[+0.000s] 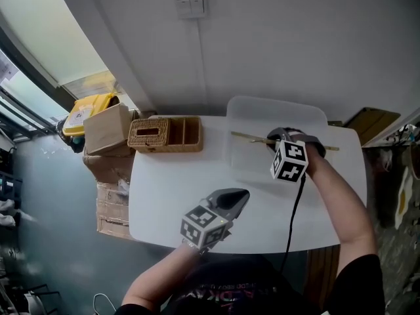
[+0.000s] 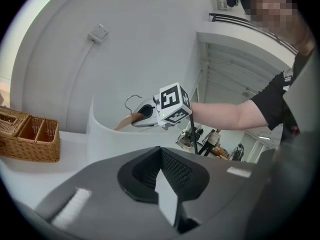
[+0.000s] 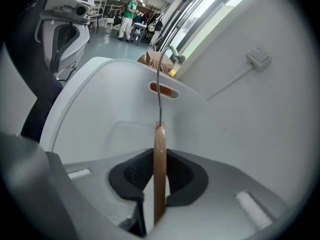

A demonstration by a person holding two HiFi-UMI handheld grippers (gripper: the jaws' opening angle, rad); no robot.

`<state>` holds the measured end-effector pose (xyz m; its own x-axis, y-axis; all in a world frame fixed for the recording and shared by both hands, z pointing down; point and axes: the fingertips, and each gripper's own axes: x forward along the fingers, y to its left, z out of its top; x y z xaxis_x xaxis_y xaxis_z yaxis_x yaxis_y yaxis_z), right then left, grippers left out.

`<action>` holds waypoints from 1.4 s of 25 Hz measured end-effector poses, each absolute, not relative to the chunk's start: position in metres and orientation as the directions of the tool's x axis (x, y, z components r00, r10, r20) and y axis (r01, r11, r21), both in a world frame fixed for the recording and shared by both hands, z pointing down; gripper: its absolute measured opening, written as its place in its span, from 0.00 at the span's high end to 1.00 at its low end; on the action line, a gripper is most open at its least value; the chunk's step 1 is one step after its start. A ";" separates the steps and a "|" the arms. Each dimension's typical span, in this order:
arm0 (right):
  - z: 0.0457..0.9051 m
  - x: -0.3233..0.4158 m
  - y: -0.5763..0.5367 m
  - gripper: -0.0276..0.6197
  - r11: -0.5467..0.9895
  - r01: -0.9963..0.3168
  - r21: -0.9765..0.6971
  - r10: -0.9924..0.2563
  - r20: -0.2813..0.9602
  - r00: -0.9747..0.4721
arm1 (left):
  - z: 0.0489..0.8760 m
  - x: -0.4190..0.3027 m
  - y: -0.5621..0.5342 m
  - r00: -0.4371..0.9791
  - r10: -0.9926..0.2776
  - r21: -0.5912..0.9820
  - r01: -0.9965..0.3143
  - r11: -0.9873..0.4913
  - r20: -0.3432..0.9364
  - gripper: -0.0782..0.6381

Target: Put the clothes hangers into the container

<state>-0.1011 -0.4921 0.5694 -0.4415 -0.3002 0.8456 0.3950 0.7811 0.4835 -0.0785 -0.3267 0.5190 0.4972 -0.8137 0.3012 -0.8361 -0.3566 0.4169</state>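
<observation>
One hanger (image 3: 159, 149) is pinched in my right tool (image 1: 281, 140) over the container (image 1: 262, 100). I should lower it flat inside before letting go; my left tool (image 2: 160, 159) is pressed together, empty.

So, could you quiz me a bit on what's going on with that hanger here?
1. True or false: the hanger lies in the basket.
2. Which gripper holds the hanger? A left, B right, C neither.
3. What woven thing stands on the table, left of the container in the head view?
Key: 1 false; 2 B, the right gripper, its fingers closed on it; 3 the basket.
</observation>
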 end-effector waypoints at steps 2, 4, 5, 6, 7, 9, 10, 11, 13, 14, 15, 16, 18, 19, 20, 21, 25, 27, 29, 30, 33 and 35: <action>0.571 -0.101 -0.491 0.87 0.778 0.396 0.488 -0.308 0.845 -0.437 | 0.519 -0.078 -0.328 0.504 -0.811 0.420 -0.832 -0.363 0.298 0.88; 0.572 -0.101 -0.489 0.87 0.771 0.399 0.496 -0.317 0.843 -0.435 | 0.519 -0.077 -0.328 0.513 -0.805 0.426 -0.826 -0.369 0.297 0.88; 0.573 -0.100 -0.488 0.87 0.767 0.402 0.500 -0.322 0.842 -0.434 | 0.519 -0.077 -0.327 0.517 -0.803 0.428 -0.823 -0.372 0.296 0.88; 0.574 -0.100 -0.487 0.87 0.764 0.405 0.502 -0.325 0.842 -0.431 | 0.518 -0.077 -0.327 0.520 -0.803 0.428 -0.822 -0.376 0.293 0.88; 0.575 -0.099 -0.486 0.87 0.763 0.409 0.501 -0.326 0.844 -0.426 | 0.517 -0.077 -0.327 0.522 -0.802 0.427 -0.821 -0.379 0.290 0.88; 0.579 -0.096 -0.482 0.86 0.763 0.421 0.491 -0.323 0.853 -0.411 | 0.516 -0.077 -0.326 0.525 -0.801 0.427 -0.818 -0.384 0.287 0.88; 0.581 -0.095 -0.481 0.84 0.763 0.427 0.485 -0.321 0.858 -0.401 | 0.515 -0.077 -0.324 0.527 -0.800 0.427 -0.818 -0.386 0.285 0.88; 0.583 -0.092 -0.480 0.81 0.764 0.432 0.479 -0.321 0.863 -0.390 | 0.515 -0.076 -0.323 0.529 -0.800 0.426 -0.817 -0.388 0.284 0.88; 0.583 -0.089 -0.479 0.80 0.765 0.437 0.473 -0.324 0.869 -0.373 | 0.513 -0.076 -0.318 0.531 -0.800 0.424 -0.816 -0.393 0.281 0.88; 0.582 -0.087 -0.478 0.80 0.765 0.439 0.471 -0.325 0.872 -0.367 | 0.511 -0.076 -0.316 0.531 -0.800 0.422 -0.816 -0.395 0.279 0.88; 0.582 -0.085 -0.477 0.80 0.765 0.443 0.468 -0.325 0.874 -0.361 | 0.510 -0.076 -0.314 0.533 -0.799 0.420 -0.816 -0.397 0.278 0.88; 0.582 -0.082 -0.475 0.79 0.763 0.449 0.465 -0.325 0.877 -0.354 | 0.509 -0.077 -0.312 0.534 -0.799 0.419 -0.815 -0.400 0.277 0.88; 0.583 -0.077 -0.470 0.77 0.758 0.462 0.460 -0.329 0.882 -0.337 | 0.506 -0.076 -0.308 0.539 -0.797 0.417 -0.813 -0.407 0.273 0.88; 0.582 -0.074 -0.469 0.76 0.753 0.468 0.462 -0.336 0.882 -0.329 | 0.505 -0.076 -0.306 0.542 -0.796 0.417 -0.811 -0.411 0.271 0.88; 0.581 -0.073 -0.468 0.75 0.749 0.471 0.466 -0.345 0.881 -0.323 | 0.503 -0.076 -0.304 0.545 -0.794 0.416 -0.809 -0.415 0.268 0.88; 0.579 -0.071 -0.466 0.74 0.747 0.472 0.468 -0.350 0.881 -0.319 | 0.501 -0.076 -0.302 0.549 -0.793 0.415 -0.807 -0.420 0.266 0.88; 0.571 -0.062 -0.462 0.74 0.730 0.495 0.471 -0.383 0.882 -0.275 | 0.496 -0.075 -0.291 0.564 -0.784 0.406 -0.800 -0.442 0.259 0.88; 0.567 -0.055 -0.459 0.74 0.724 0.505 0.470 -0.397 0.882 -0.252 | 0.493 -0.073 -0.286 0.573 -0.778 0.405 -0.795 -0.452 0.257 0.88; 0.563 -0.050 -0.456 0.73 0.730 0.503 0.463 -0.403 0.886 -0.231 | 0.490 -0.073 -0.280 0.581 -0.773 0.400 -0.791 -0.463 0.254 0.88; 0.561 -0.047 -0.456 0.73 0.732 0.501 0.462 -0.408 0.886 -0.221 | 0.489 -0.074 -0.278 0.585 -0.771 0.396 -0.789 -0.469 0.253 0.88; 0.556 -0.042 -0.453 0.73 0.734 0.498 0.461 -0.416 0.885 -0.206 | 0.488 -0.074 -0.269 0.596 -0.762 0.393 -0.783 -0.481 0.254 0.88; 0.554 -0.037 -0.453 0.73 0.733 0.498 0.464 -0.420 0.884 -0.206 | 0.488 -0.074 -0.265 0.602 -0.757 0.397 -0.779 -0.485 0.256 0.88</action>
<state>-0.0370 -0.4528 0.5543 -0.2058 -0.4205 0.8836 0.4976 0.7326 0.4645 -0.0736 -0.2648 0.4883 0.6017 -0.7567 0.2558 -0.7791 -0.4853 0.3969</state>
